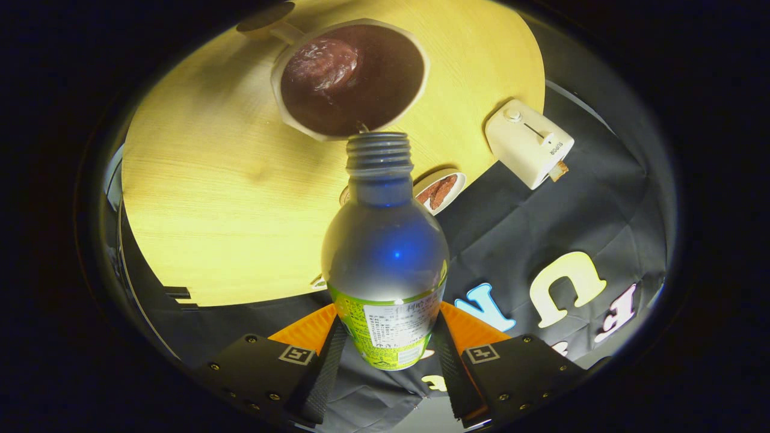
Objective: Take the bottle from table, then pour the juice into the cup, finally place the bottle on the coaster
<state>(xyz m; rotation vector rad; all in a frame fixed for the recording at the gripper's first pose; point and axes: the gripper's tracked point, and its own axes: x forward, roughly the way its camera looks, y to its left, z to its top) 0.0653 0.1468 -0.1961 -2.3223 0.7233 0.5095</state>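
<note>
While gripper (385, 355) clamps smooth bottle (385, 252), threaded neck tilts cupward.

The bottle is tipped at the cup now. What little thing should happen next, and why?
Probably tip the bottle upright again. The fingers press on both its sides, its open mouth sits at the rim of the cup, and the cup already holds dark juice, so pouring looks about done.

The white appliance (529, 144) bears what seems "SUPOR"; print on the bottle (385, 240) is unreadable.
</note>
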